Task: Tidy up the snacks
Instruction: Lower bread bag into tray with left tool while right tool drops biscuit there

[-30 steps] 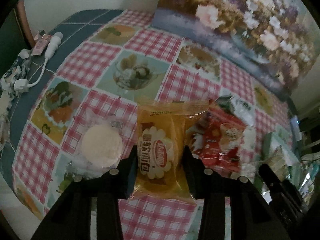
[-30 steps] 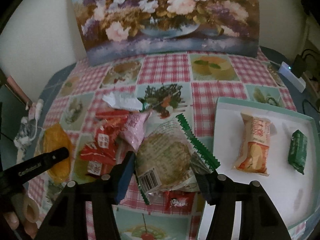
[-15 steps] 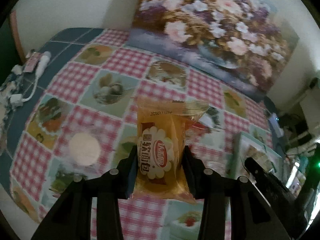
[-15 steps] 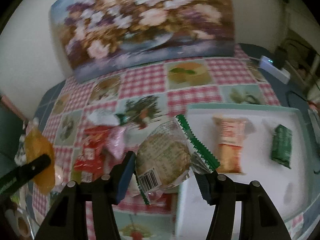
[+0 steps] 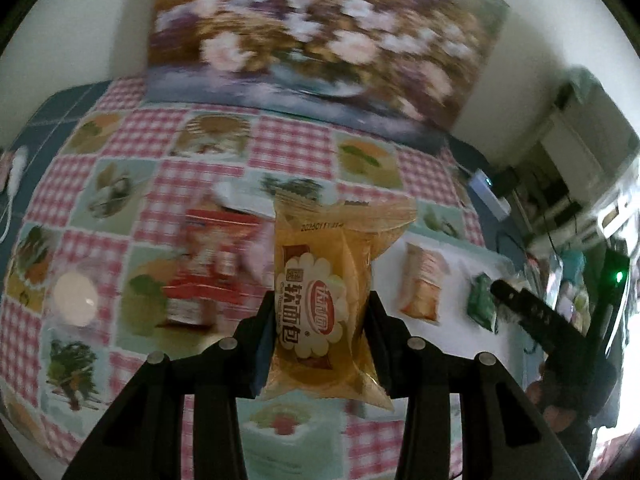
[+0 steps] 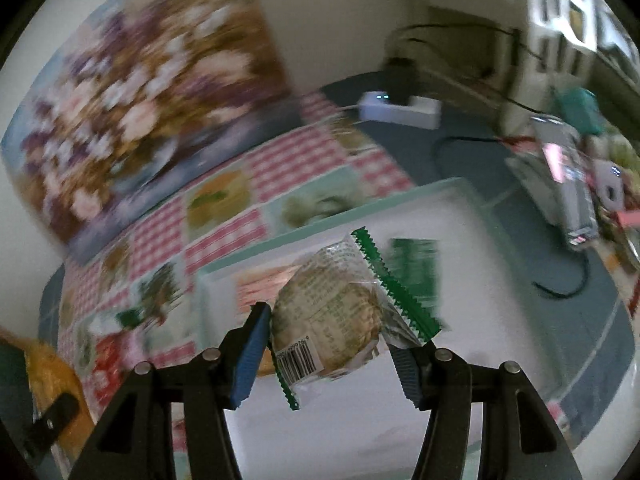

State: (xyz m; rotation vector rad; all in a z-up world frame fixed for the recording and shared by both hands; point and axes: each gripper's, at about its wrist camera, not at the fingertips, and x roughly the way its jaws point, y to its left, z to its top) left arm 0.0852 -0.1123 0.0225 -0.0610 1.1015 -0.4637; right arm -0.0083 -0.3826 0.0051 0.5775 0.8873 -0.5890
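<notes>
Over the white tray (image 6: 460, 216) my right tongs (image 6: 336, 344) clamp the green-edged biscuit pack (image 6: 332, 320); left tongs (image 5: 320, 344) clamp the yellow bread pack (image 5: 324, 304). Next I should lower and release both.

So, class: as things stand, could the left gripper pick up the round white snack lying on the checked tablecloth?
Probably not yet. The left gripper has its jaws shut on the yellow bread packet, so they are full. The round white snack itself lies uncovered on the tablecloth, with nothing on it.
</notes>
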